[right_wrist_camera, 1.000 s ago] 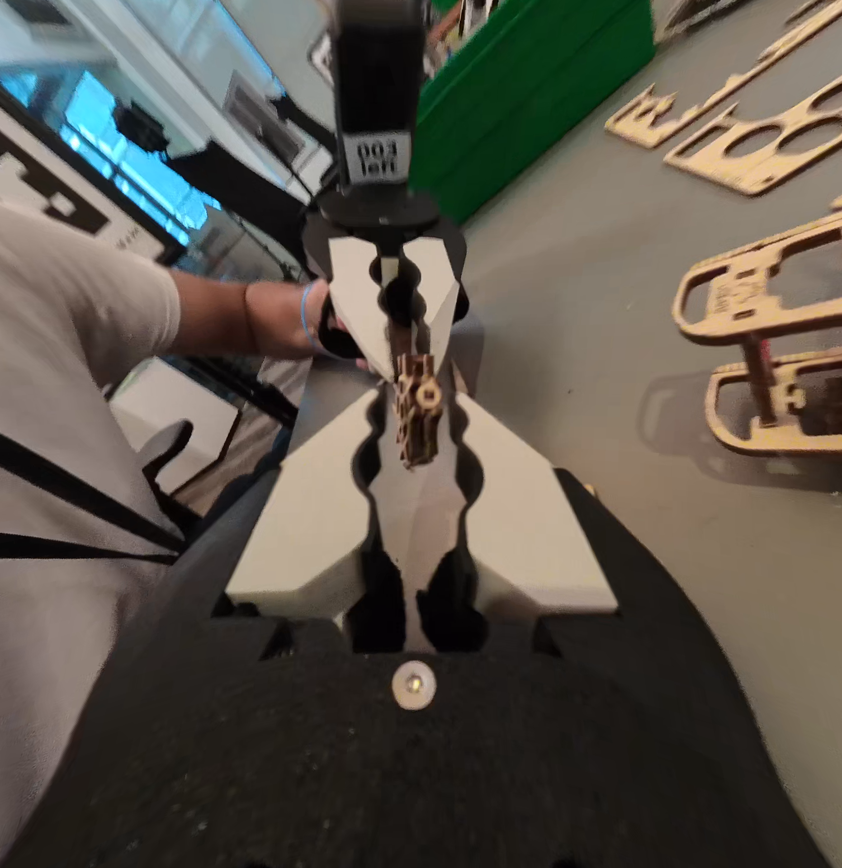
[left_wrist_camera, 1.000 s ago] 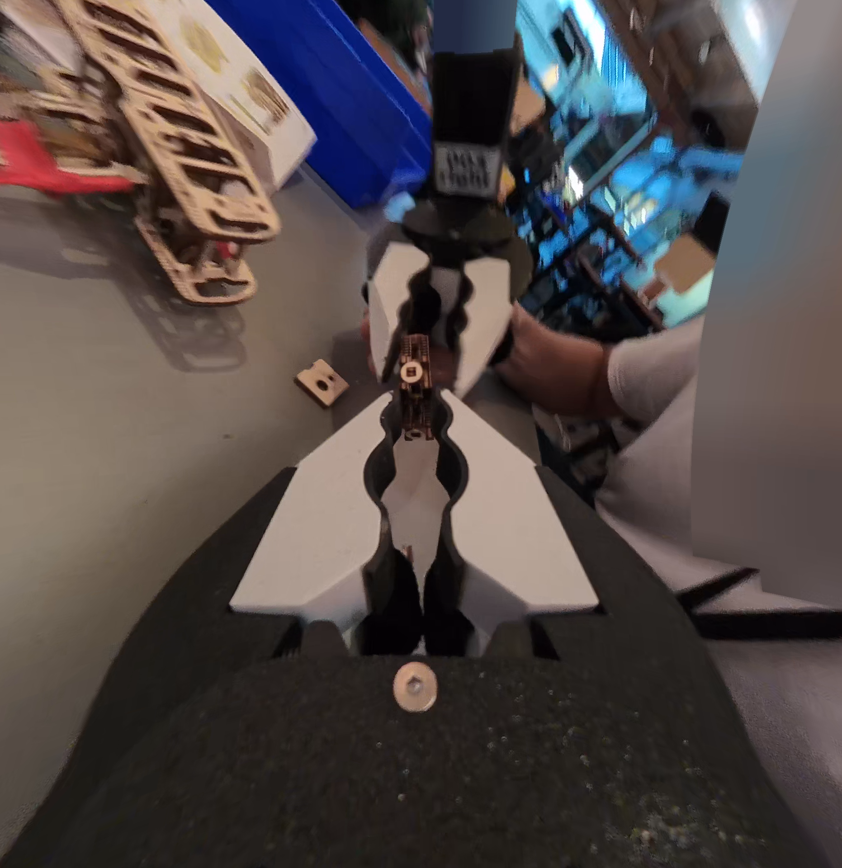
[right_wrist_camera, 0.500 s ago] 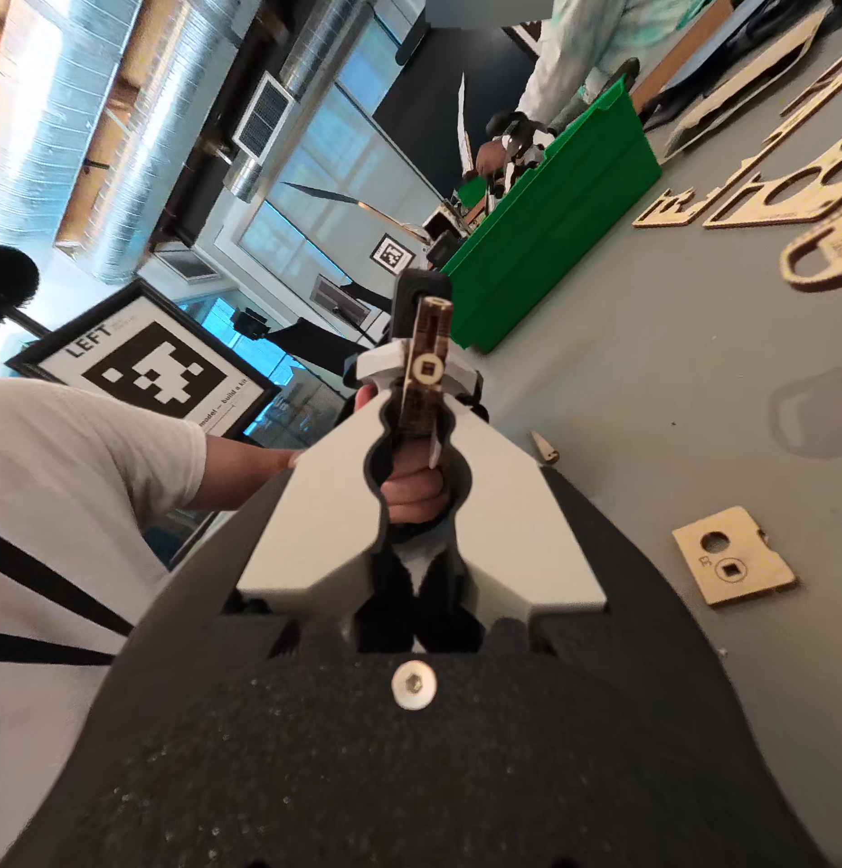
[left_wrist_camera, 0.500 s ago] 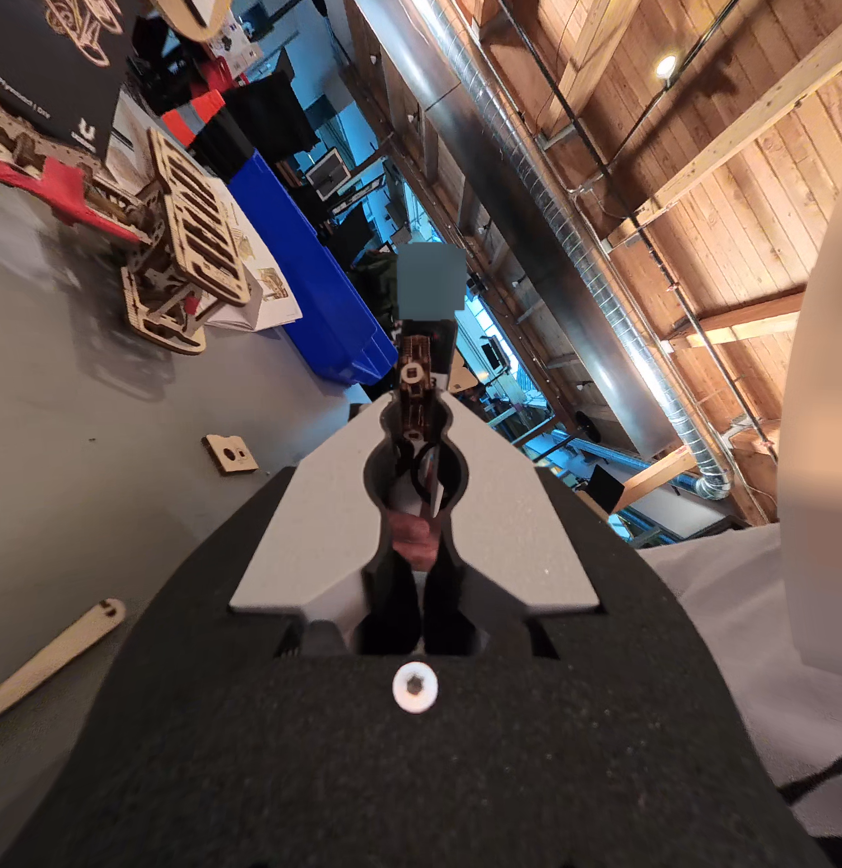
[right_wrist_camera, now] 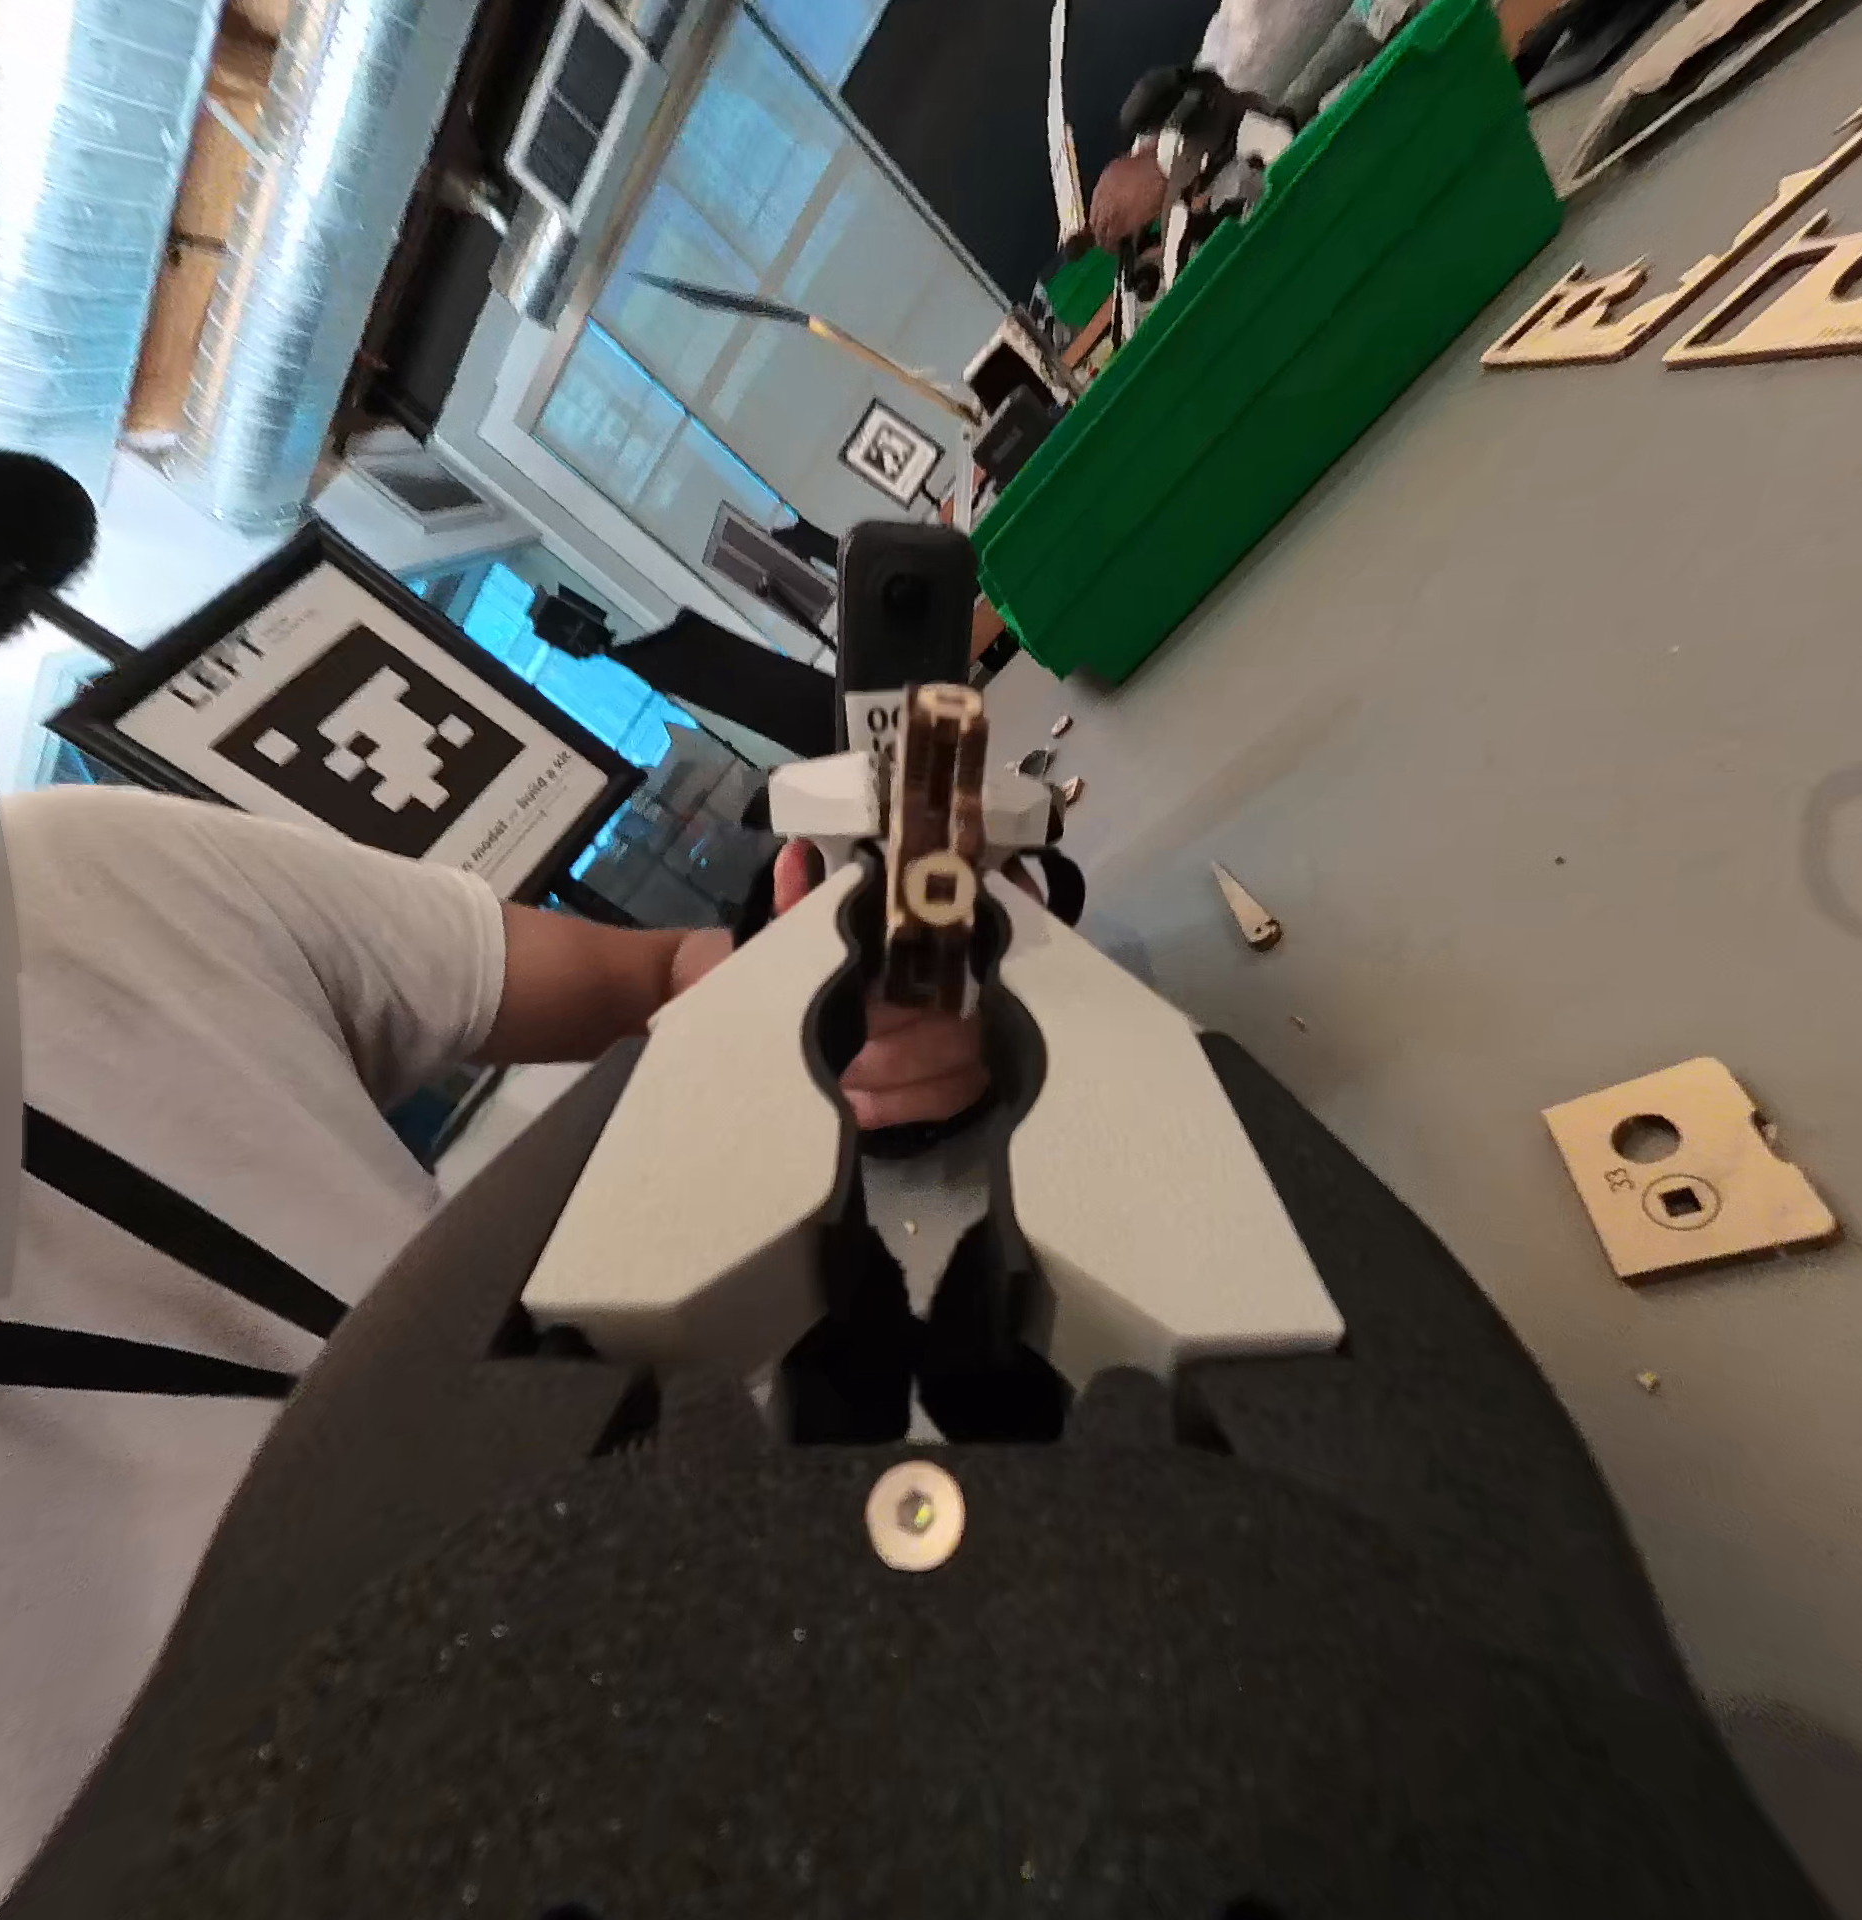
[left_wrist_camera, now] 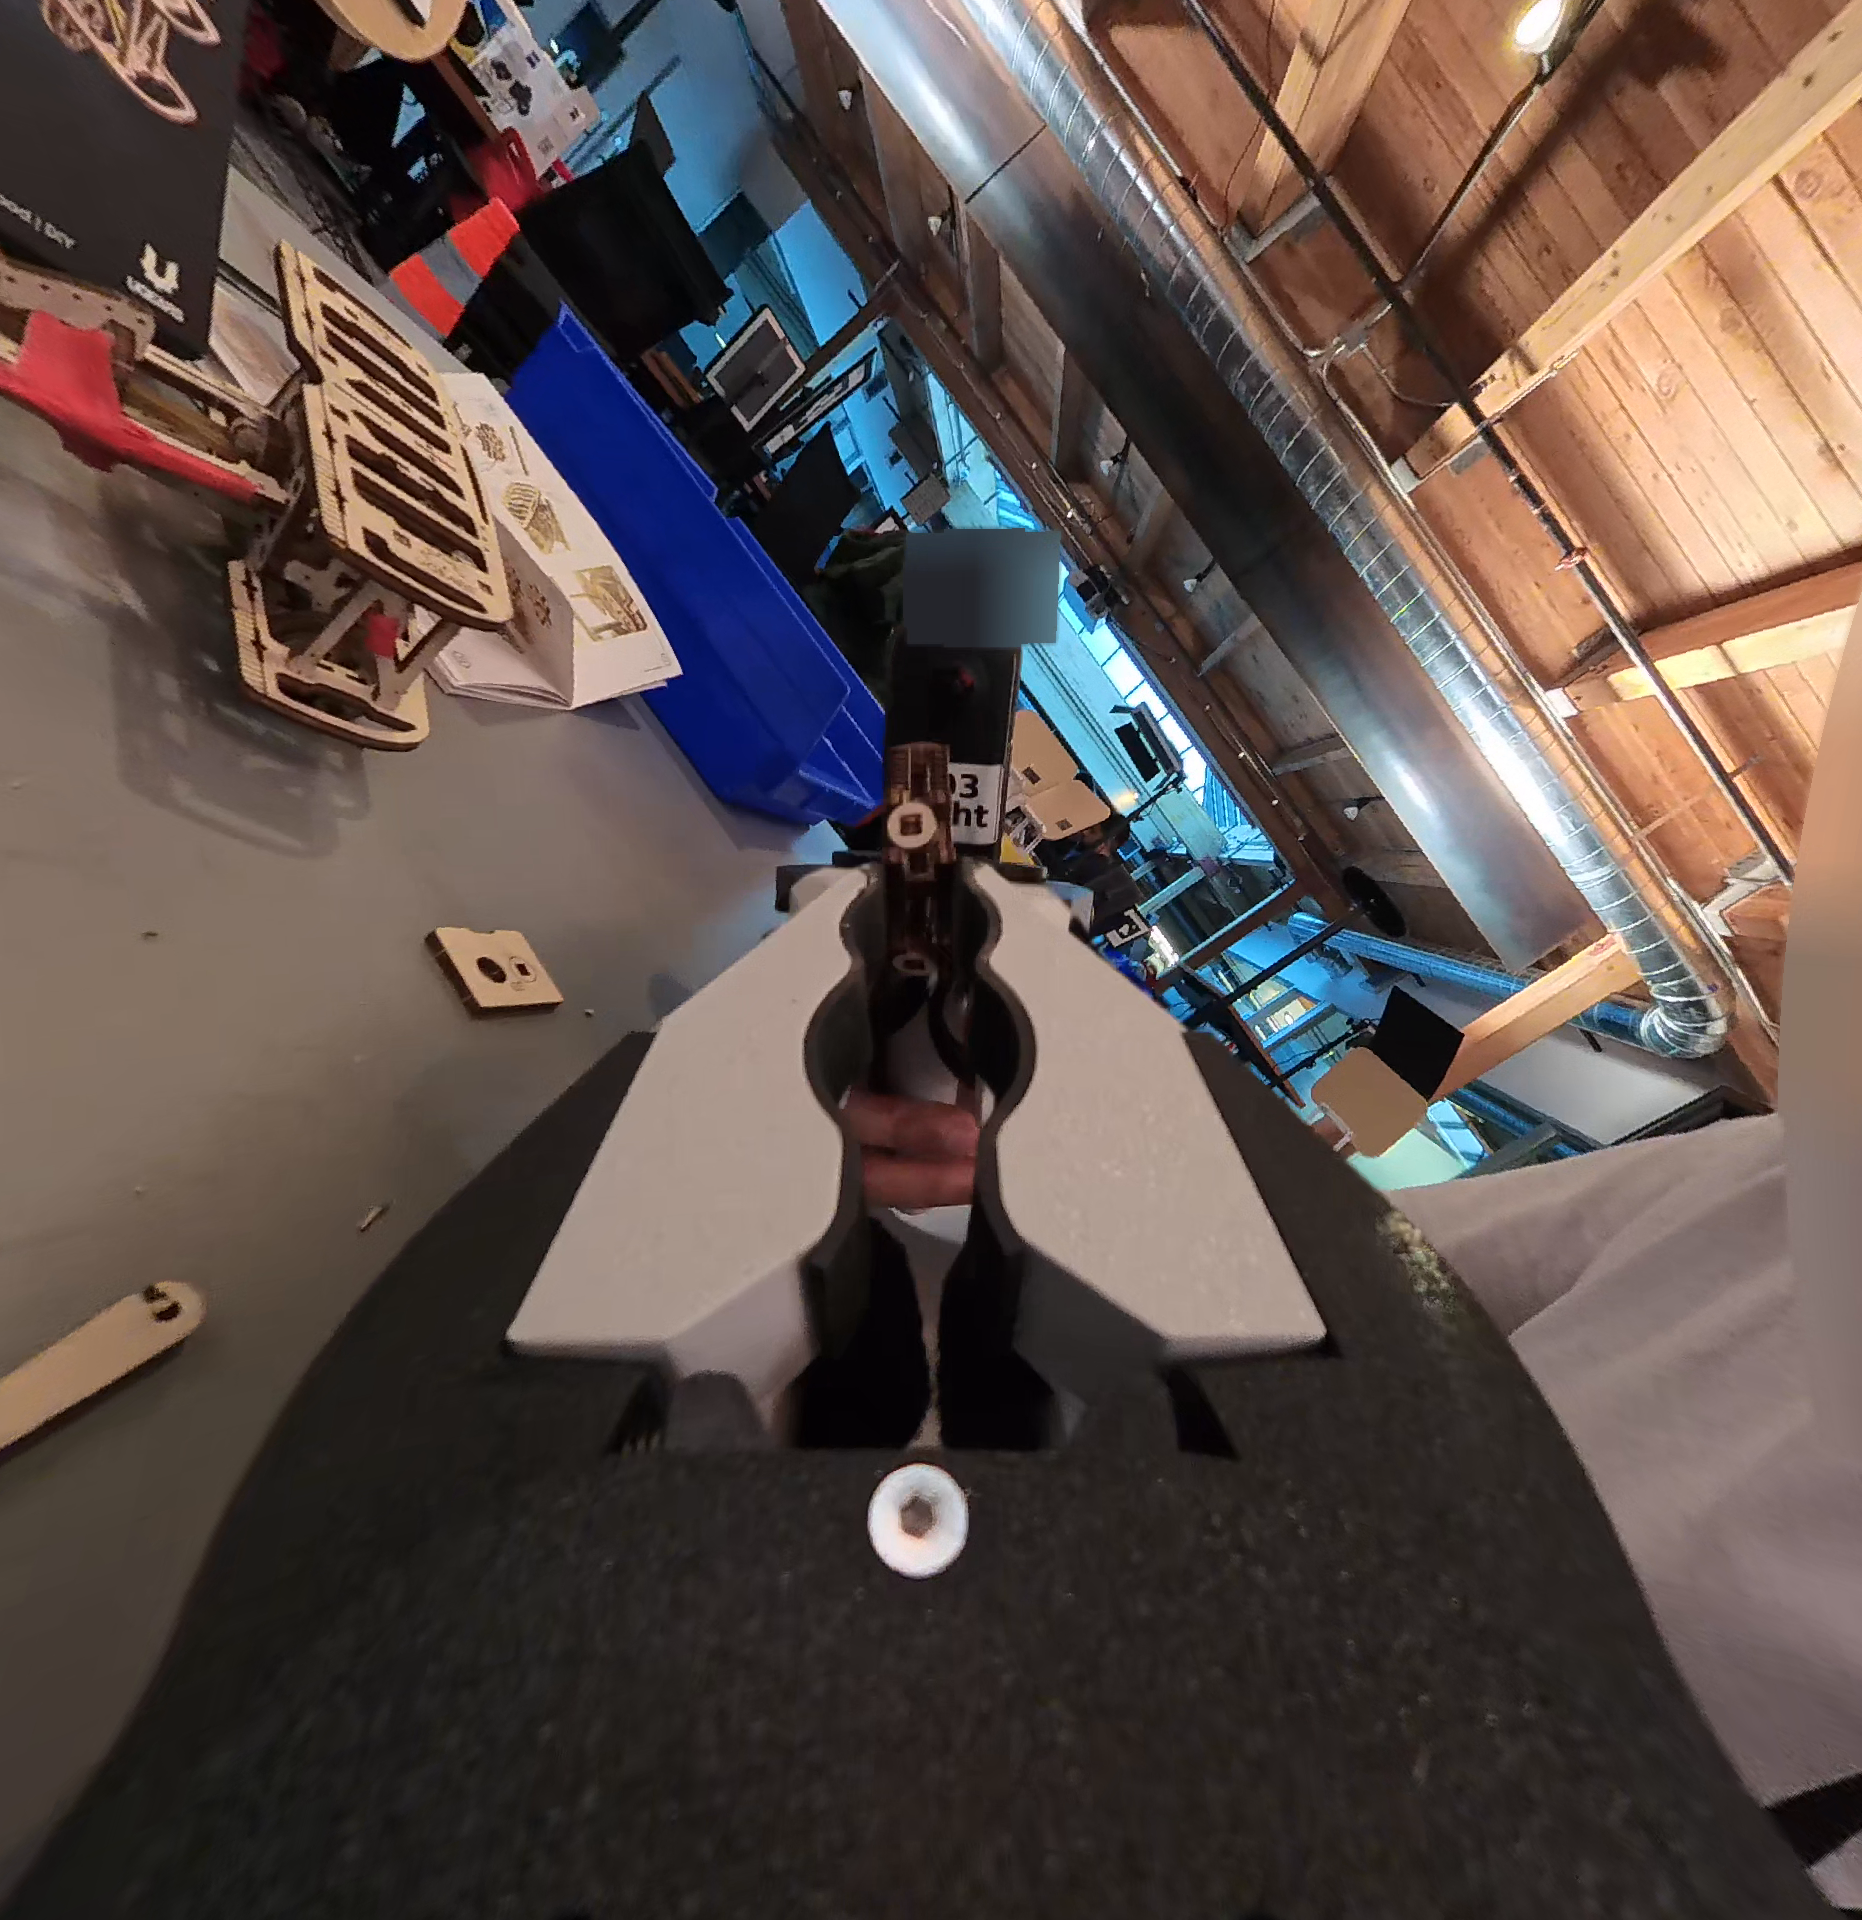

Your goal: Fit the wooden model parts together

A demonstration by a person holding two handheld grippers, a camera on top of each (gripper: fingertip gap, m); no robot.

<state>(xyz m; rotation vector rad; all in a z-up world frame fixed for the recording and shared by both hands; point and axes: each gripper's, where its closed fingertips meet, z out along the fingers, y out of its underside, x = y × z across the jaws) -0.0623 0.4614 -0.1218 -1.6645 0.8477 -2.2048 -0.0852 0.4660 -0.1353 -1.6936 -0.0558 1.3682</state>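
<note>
A small stack of brown wooden toothed parts with a pale round washer and a square hole is held above the grey table. My left gripper is shut on it at the fingertips. My right gripper faces the left one and is shut on the same stack from the other side. In the right wrist view the left gripper's white fingers flank the stack. In the left wrist view the right gripper's black body stands just behind the stack. Hands show through the finger gaps.
A half-built wooden model, a booklet and a blue bin stand at the left. A small holed plate and a flat strip lie nearer. A green bin, cut wooden sheets, a wedge piece and the holed plate show in the right wrist view. The grippers are tip to tip, or close to it.
Both grippers have lifted and tilted up together with the wooden stack held between them, away from the table. In the last half second they have barely moved.
</note>
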